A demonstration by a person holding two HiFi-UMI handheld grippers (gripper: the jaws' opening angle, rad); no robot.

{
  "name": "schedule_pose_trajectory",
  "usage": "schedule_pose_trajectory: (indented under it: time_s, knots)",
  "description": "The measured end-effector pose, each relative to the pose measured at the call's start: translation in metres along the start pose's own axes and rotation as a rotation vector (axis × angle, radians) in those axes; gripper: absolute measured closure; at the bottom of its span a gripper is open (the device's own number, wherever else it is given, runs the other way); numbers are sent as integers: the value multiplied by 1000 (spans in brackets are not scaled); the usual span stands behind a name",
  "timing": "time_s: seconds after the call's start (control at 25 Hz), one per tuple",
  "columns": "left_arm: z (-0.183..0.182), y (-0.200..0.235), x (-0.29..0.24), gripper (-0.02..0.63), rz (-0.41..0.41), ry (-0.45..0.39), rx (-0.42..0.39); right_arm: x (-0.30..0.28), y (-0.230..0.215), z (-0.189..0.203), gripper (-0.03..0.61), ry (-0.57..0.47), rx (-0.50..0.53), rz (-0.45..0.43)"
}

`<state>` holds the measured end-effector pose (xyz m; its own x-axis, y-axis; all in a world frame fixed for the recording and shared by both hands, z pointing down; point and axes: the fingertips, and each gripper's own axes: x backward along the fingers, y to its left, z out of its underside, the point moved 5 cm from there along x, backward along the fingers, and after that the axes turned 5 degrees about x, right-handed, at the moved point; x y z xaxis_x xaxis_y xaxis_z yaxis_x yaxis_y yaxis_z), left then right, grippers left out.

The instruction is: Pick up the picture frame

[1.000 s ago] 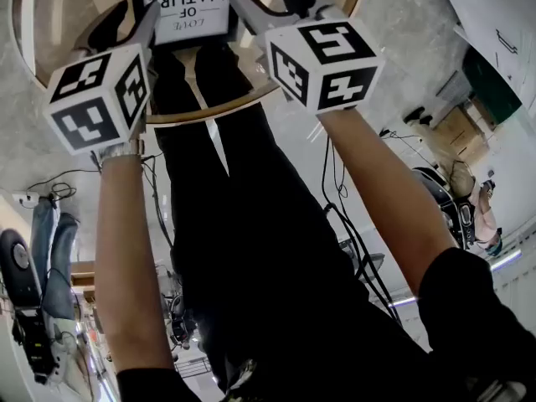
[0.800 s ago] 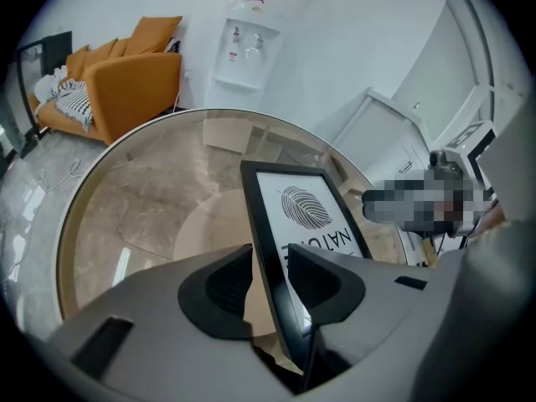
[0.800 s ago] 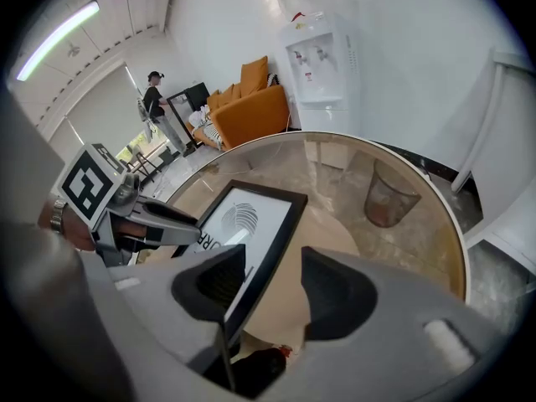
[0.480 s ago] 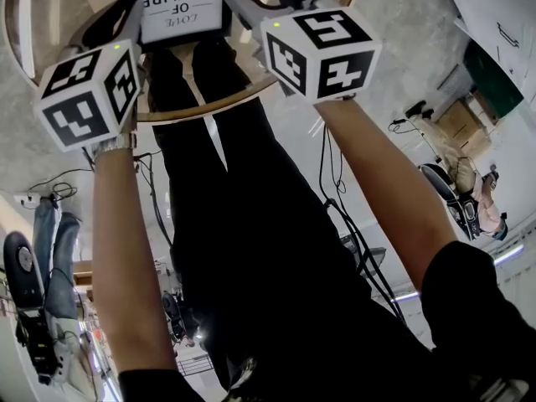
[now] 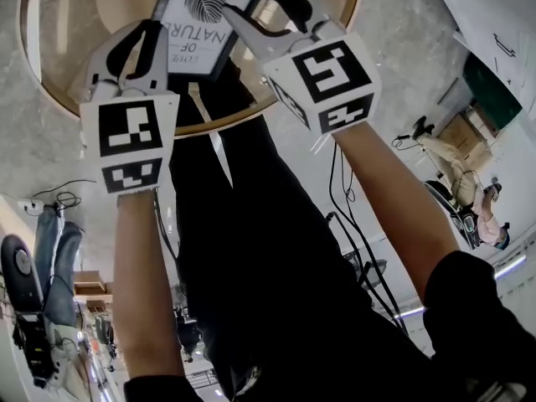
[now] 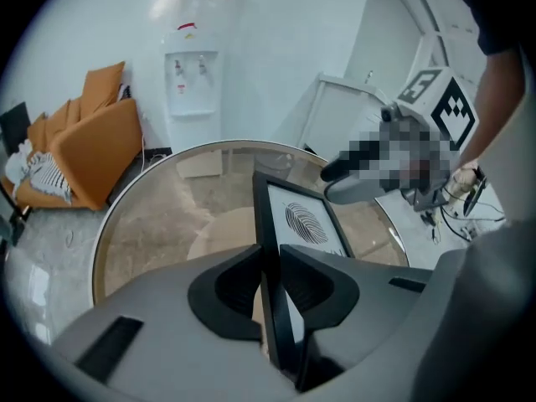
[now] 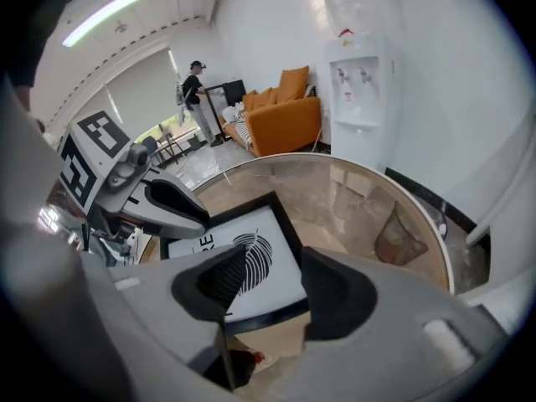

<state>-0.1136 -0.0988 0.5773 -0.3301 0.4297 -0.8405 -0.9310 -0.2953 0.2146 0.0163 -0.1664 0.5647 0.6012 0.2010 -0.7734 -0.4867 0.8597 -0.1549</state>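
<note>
Looking down from the head view, we see the picture frame (image 5: 199, 13), black-edged with a white leaf print, over the round glass tabletop (image 5: 59, 40). It is turned askew between our two tools. The left tool (image 5: 144, 38) has it by one side edge. In the left gripper view that black edge runs straight into the gap and the two pads pinch it, one on the printed face and one on the back. Those jaws have just been closing, with the frame between them.

The right tool (image 5: 266, 11) sits at the opposite side of the frame, just beside its edge. In the right gripper view its jaws stand spread, and the printed face and the frame's near black edge show in the gap between them. Whether the frame rests on the tabletop or hangs clear of it we cannot tell. Beyond the tabletop stand an orange sofa (image 6: 92, 153) and a white water dispenser (image 6: 193, 82).
</note>
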Motion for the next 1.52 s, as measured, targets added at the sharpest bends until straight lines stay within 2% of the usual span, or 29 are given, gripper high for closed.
schedule_pose_trajectory:
  time_s: [0.08,0.16,0.24,0.36,0.52,0.64,0.76,0.84,1.04,1.2,1.24,1.32,1.4,1.48,1.52]
  knots:
    - [-6,-6,2,532,0,-1,-75,9,1,-12,370,-14,103,-16]
    - [-13,-12,5,532,7,-4,-155,16,5,-25,370,-25,231,-70]
    - [-18,-18,10,532,22,0,-239,22,15,-39,370,-46,335,-184]
    - [-13,-29,15,532,34,20,-356,22,33,-51,370,-35,482,-400]
    - [-18,-46,14,532,39,29,-452,11,40,-55,370,60,720,-583]
    - [-29,-59,15,532,54,38,-520,3,36,-55,370,196,825,-709]
    - [-36,-65,15,532,56,36,-601,-6,38,-46,370,394,829,-878]
    - [-35,-67,17,532,45,46,-651,-10,40,-39,370,484,812,-951]
    - [-34,-77,26,532,46,29,-670,-13,41,-23,382,588,773,-1011]
    - [-36,-72,31,532,57,20,-688,-14,43,-13,543,633,714,-1034]
    - [-34,-72,31,532,62,20,-692,-15,43,-11,552,641,687,-1042]
    - [-33,-71,30,532,75,12,-680,-16,43,-9,568,650,626,-1059]
    - [-37,-70,32,532,97,-23,-622,-18,41,-7,571,643,590,-1066]
    - [-46,-69,39,589,112,-76,-556,-18,39,-5,571,634,571,-1059]
    - [-52,-69,43,590,112,-93,-533,-17,37,-5,571,630,557,-1055]
